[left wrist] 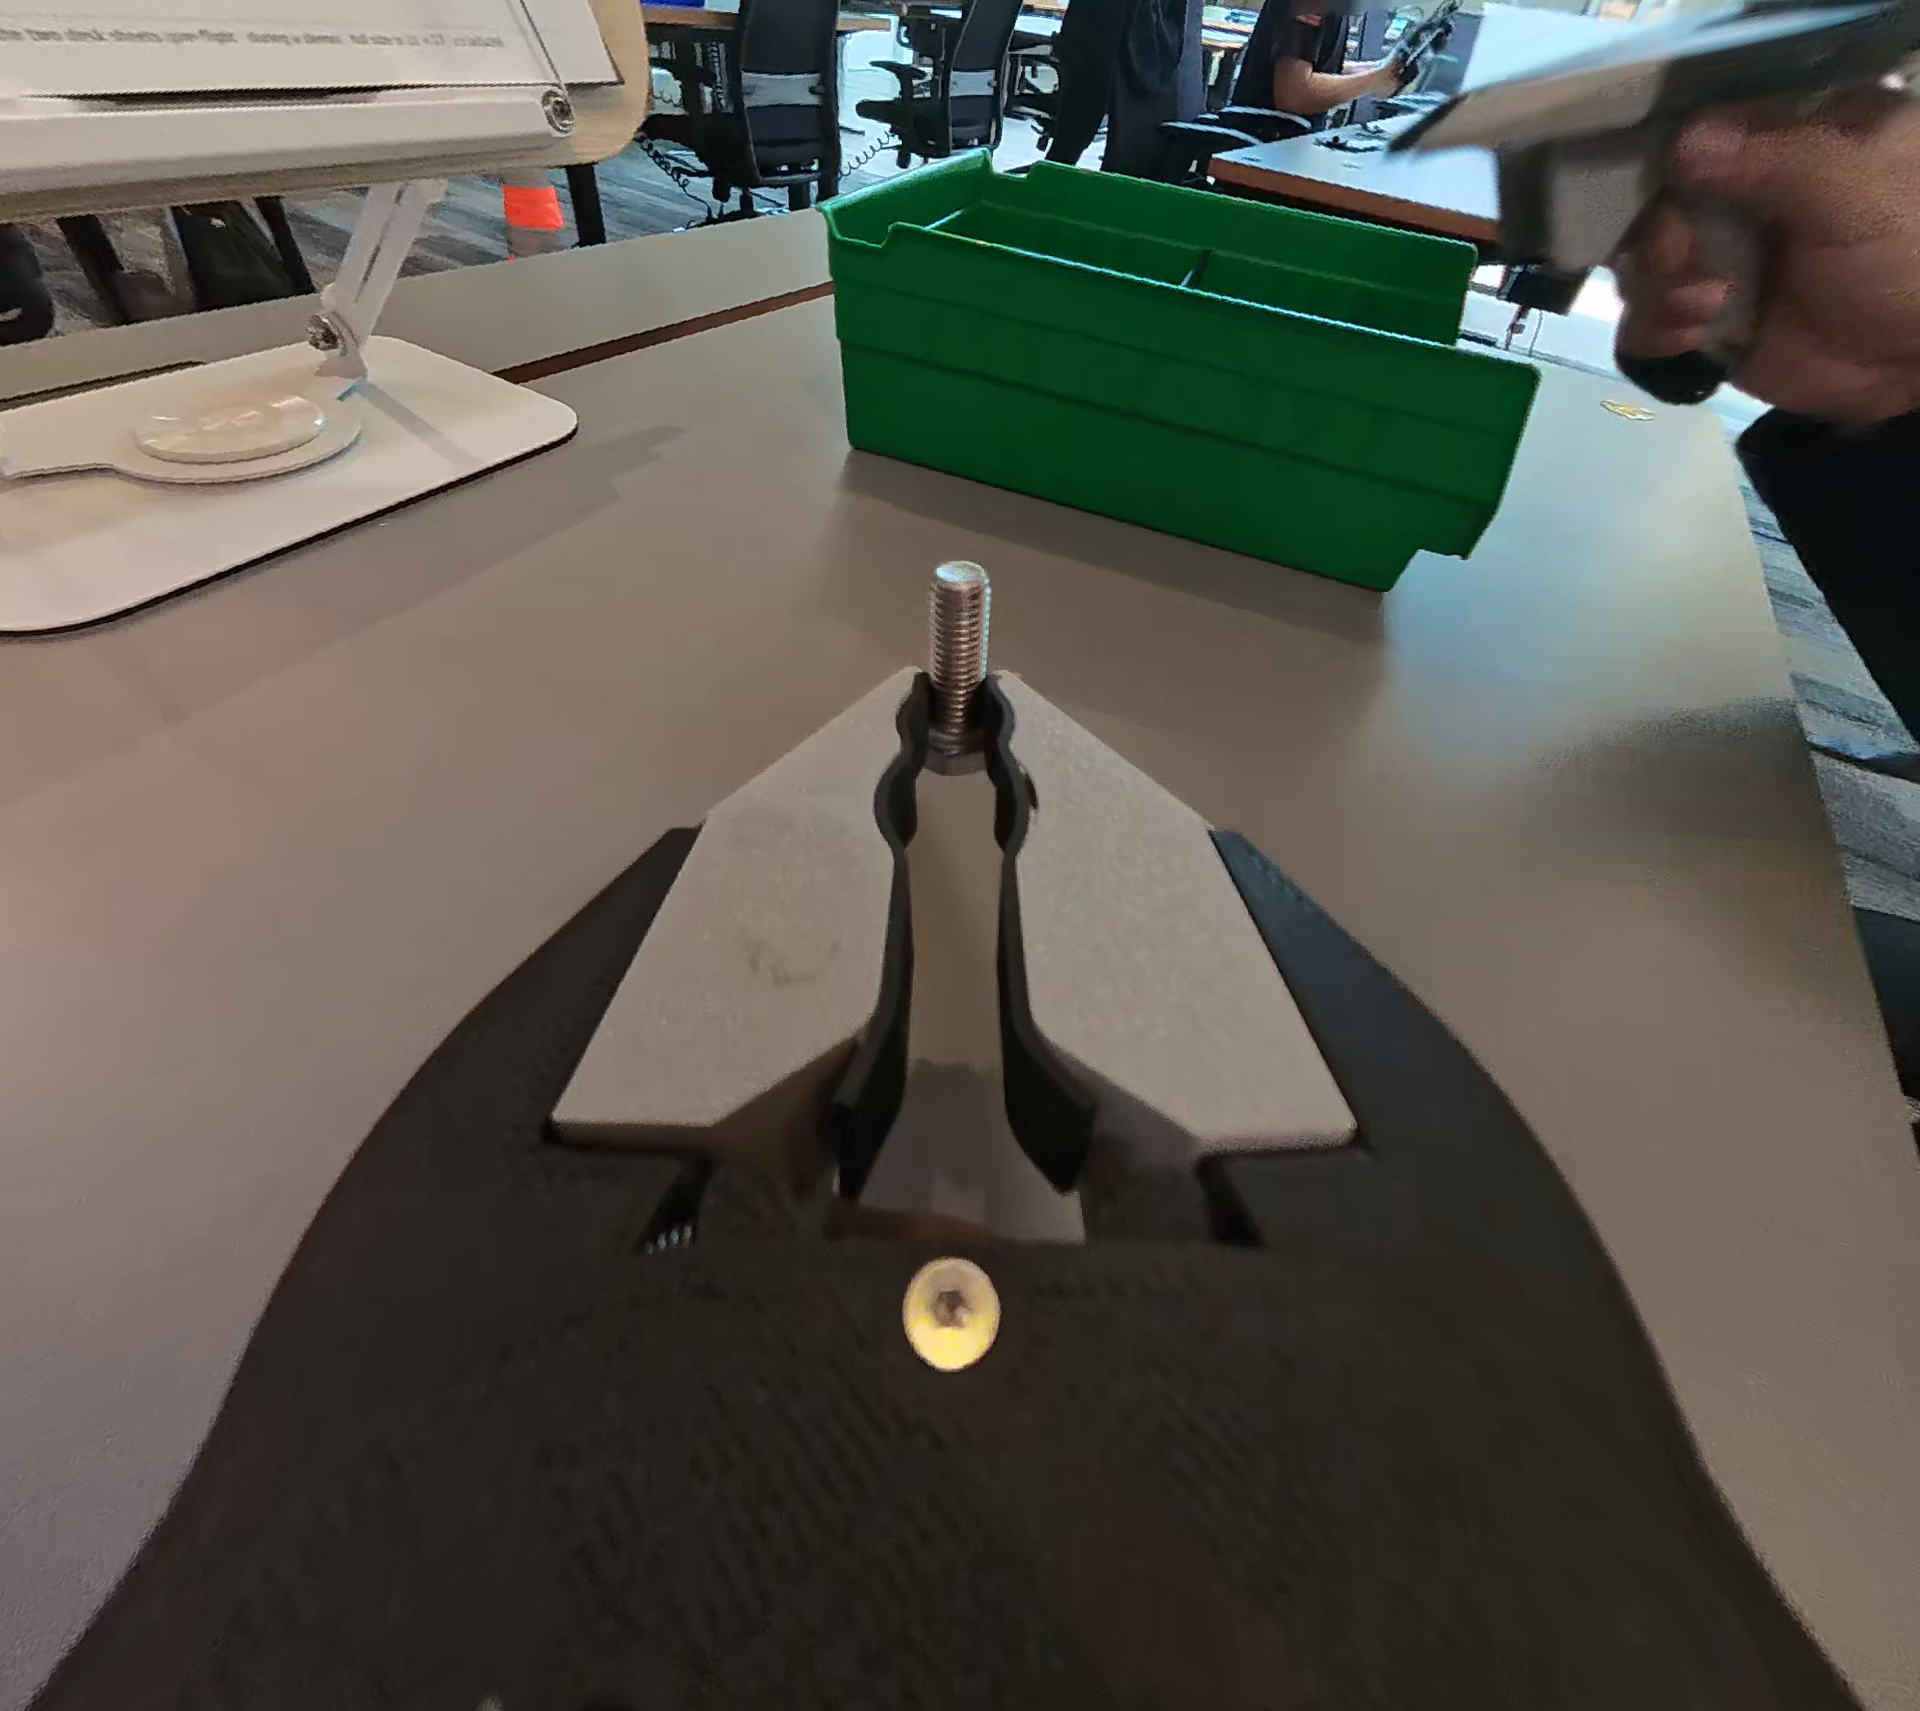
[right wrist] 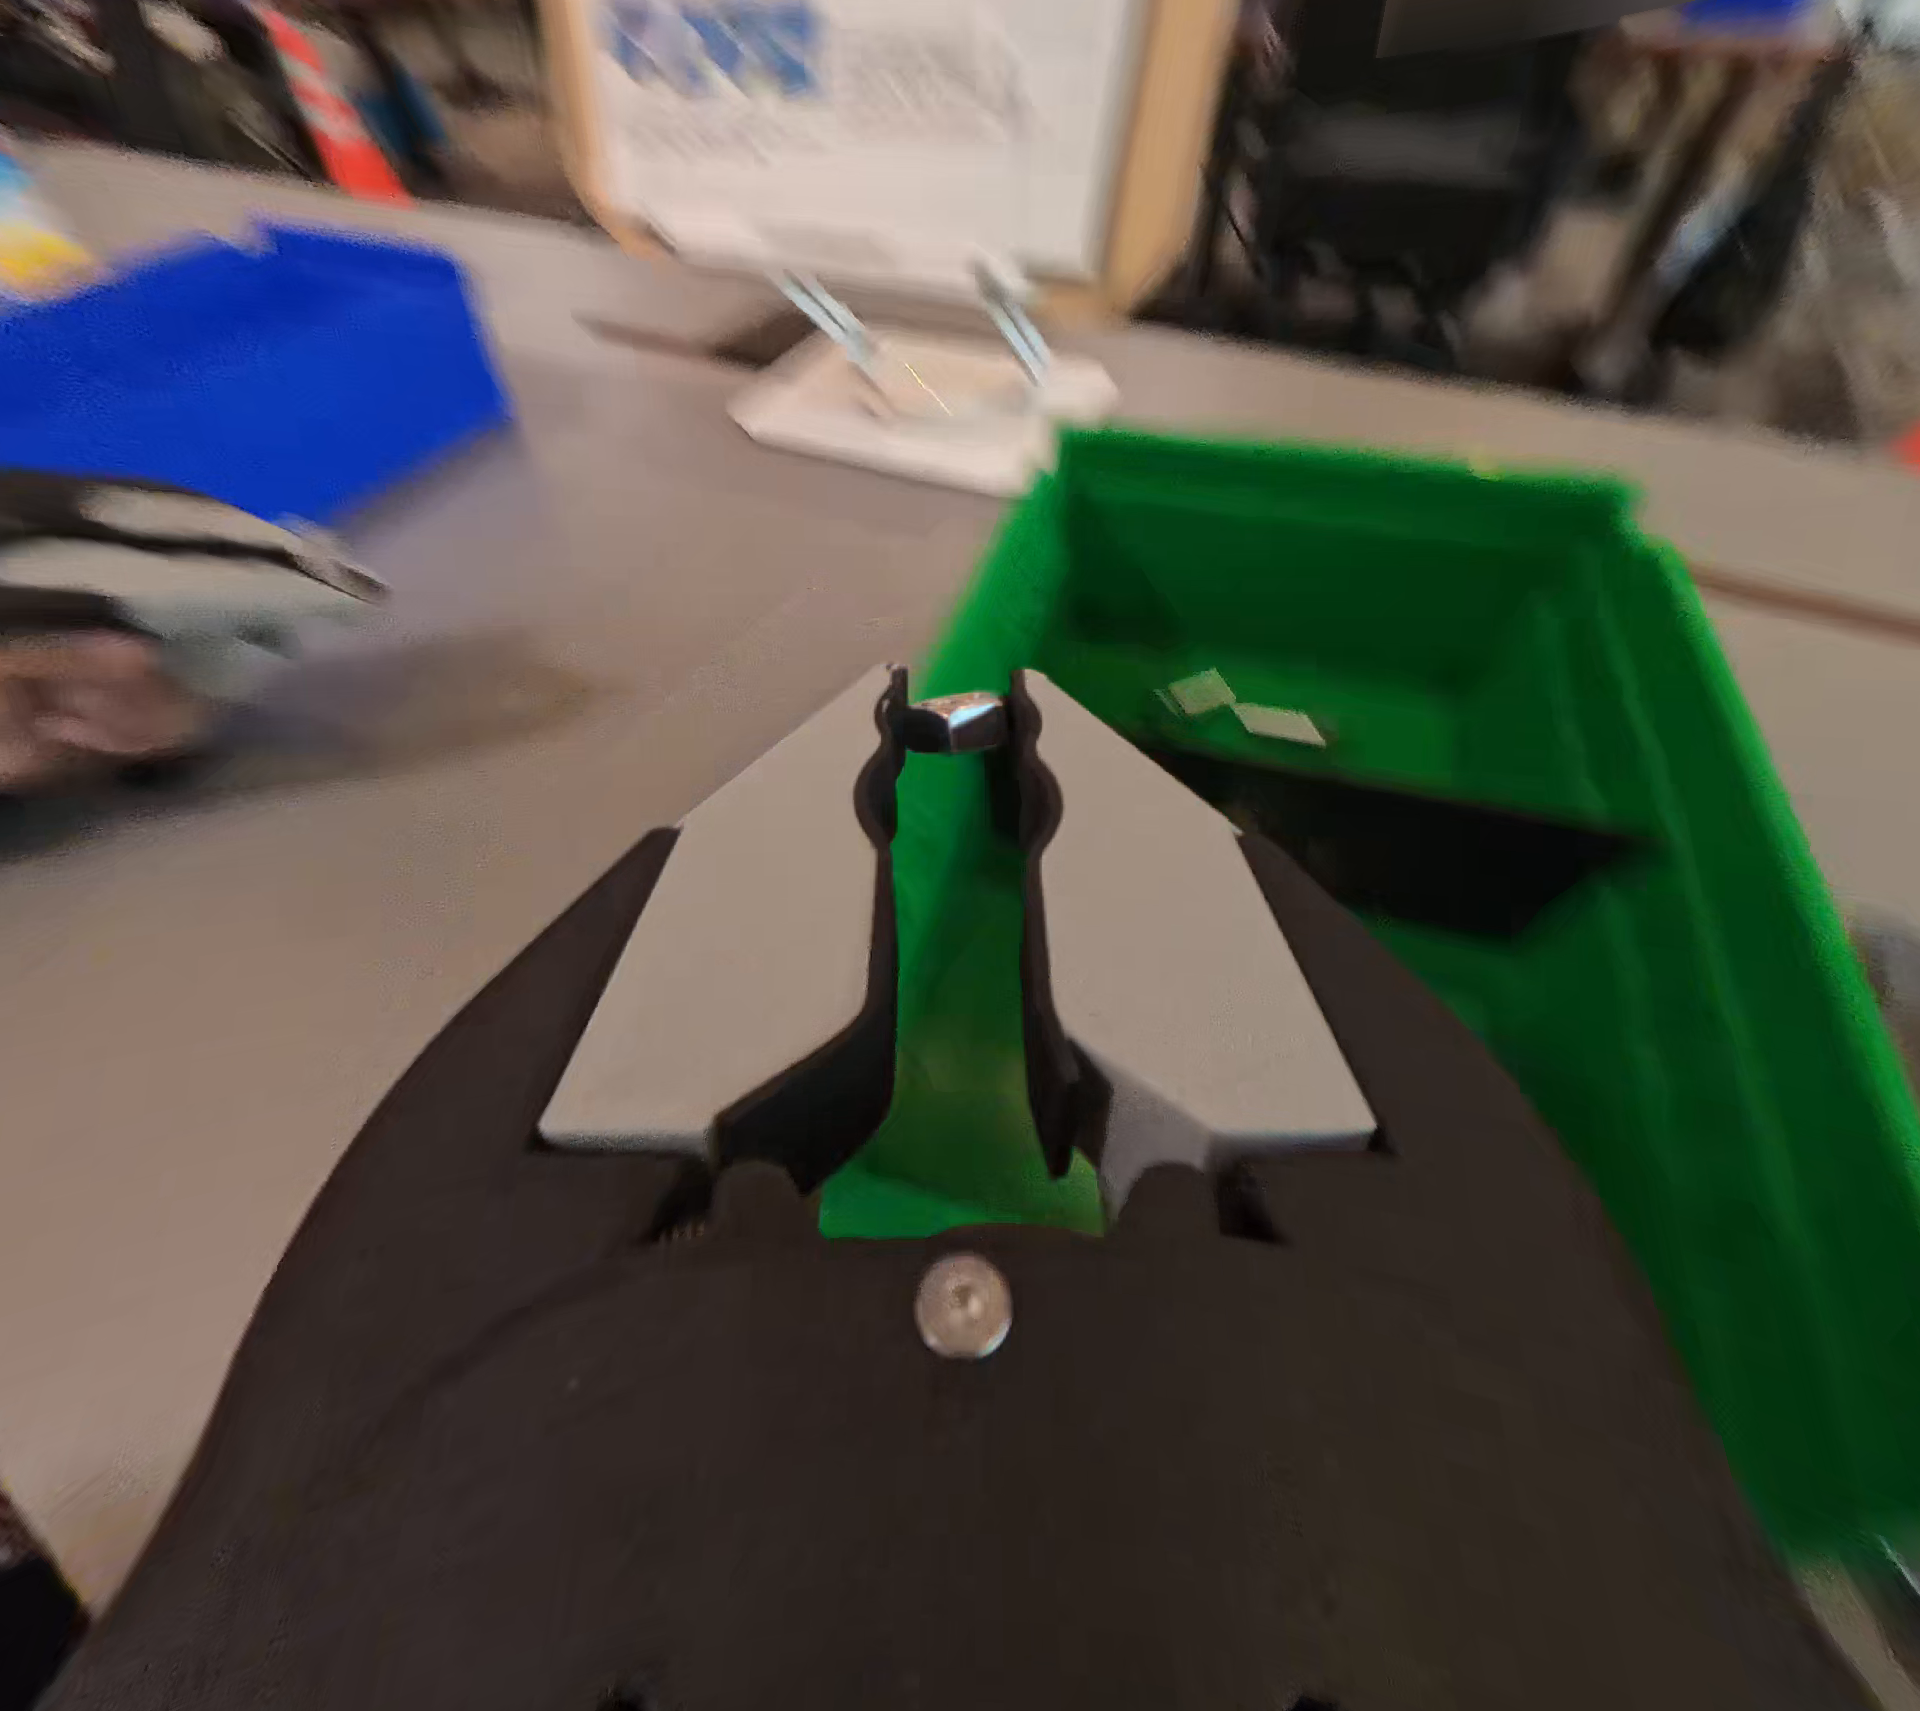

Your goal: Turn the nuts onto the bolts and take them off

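Observation:
My left gripper (left wrist: 958,705) is shut on a steel bolt (left wrist: 958,622) that stands upright, thread up, its head between the fingertips, low over the grey table (left wrist: 520,830). My right gripper (right wrist: 956,711) is shut on a small hex nut (right wrist: 958,723), held over the near end of the green bin (right wrist: 1455,726). The right wrist view is blurred by motion. The right gripper also shows in the left wrist view (left wrist: 1662,72), high at the right, held by a hand (left wrist: 1808,279). The left gripper shows at the left edge of the right wrist view (right wrist: 187,560).
The green bin (left wrist: 1164,373) stands on the table behind the bolt, with a divider and two small flat pieces (right wrist: 1236,705) inside. A white document stand (left wrist: 260,435) is at the back left. A blue bin (right wrist: 239,373) sits far left. Office chairs and a seated person are behind.

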Motion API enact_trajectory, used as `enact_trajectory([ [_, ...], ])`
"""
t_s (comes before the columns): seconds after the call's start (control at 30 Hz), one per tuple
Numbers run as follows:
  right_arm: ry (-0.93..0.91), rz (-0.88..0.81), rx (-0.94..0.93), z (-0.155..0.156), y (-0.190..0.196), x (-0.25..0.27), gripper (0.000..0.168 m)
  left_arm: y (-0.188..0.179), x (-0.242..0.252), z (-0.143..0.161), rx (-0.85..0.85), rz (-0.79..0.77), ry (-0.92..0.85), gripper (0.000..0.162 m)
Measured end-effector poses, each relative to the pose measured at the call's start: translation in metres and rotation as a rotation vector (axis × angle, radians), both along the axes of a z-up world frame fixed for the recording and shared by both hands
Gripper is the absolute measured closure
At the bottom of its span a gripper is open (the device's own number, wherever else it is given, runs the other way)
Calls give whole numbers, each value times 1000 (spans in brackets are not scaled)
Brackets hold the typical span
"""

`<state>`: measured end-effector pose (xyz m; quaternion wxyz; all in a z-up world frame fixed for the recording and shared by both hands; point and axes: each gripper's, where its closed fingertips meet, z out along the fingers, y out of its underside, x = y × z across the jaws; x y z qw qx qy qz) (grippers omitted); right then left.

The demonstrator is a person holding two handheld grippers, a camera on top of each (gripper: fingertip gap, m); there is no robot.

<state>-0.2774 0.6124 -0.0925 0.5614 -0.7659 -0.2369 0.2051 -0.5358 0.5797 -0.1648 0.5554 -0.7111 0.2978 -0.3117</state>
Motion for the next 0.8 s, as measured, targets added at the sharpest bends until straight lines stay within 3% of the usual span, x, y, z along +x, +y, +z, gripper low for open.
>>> enact_trajectory([
  [0.1,-173,-98,-237,-68,13,46,151,-1,2,1,6,-5,2,155],
  [0.2,-214,-95,-373,-99,15,53,147,-1,1,1,9,0,7,155],
  [0.27,-215,-113,-354,-94,20,54,140,1,-1,0,7,8,6,155],
  [0.47,-155,-102,-155,-36,15,26,138,-2,0,2,9,-19,-17,155],
  [0.63,-44,187,16,11,-36,-78,144,-21,18,8,55,-142,-22,155],
  [0.8,-20,403,15,-7,-72,-187,139,-34,27,14,93,-211,-33,155],
])
